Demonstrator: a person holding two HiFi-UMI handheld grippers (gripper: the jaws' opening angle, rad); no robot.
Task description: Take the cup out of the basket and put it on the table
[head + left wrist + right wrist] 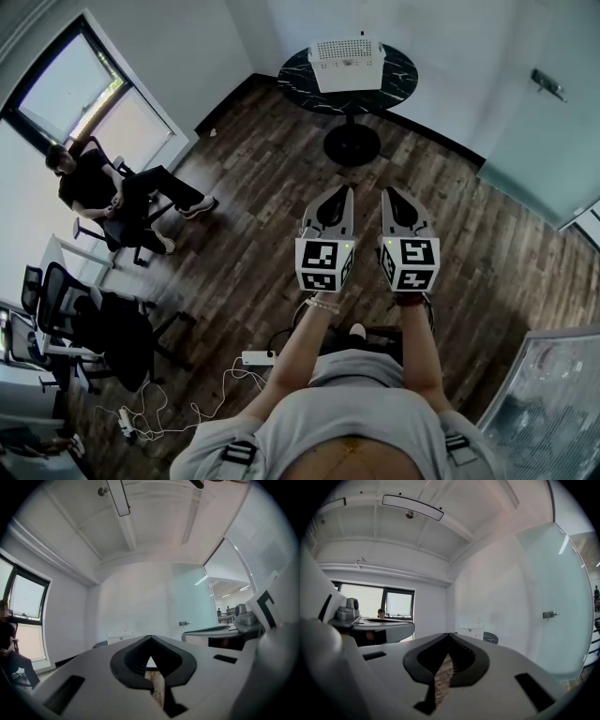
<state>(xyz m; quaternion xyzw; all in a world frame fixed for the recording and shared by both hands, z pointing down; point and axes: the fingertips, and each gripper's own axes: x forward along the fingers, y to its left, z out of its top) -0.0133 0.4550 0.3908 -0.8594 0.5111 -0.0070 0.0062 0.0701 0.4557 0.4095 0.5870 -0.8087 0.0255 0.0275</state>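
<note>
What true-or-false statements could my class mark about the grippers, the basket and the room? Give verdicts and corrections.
1. The left gripper and right gripper are both shut on nothing. True.
2. The white basket stands on the floor. False: it stands on the round dark table.
3. The right gripper touches the basket. False: it hangs over the wooden floor, well short of the table.
4. A person sits near the window. True.

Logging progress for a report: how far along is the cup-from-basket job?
Nothing looks done yet. The white basket sits on the round black table well ahead, and no cup shows. The left gripper and right gripper are shut, empty and far from it. Approach, grasp and placing remain.
</note>
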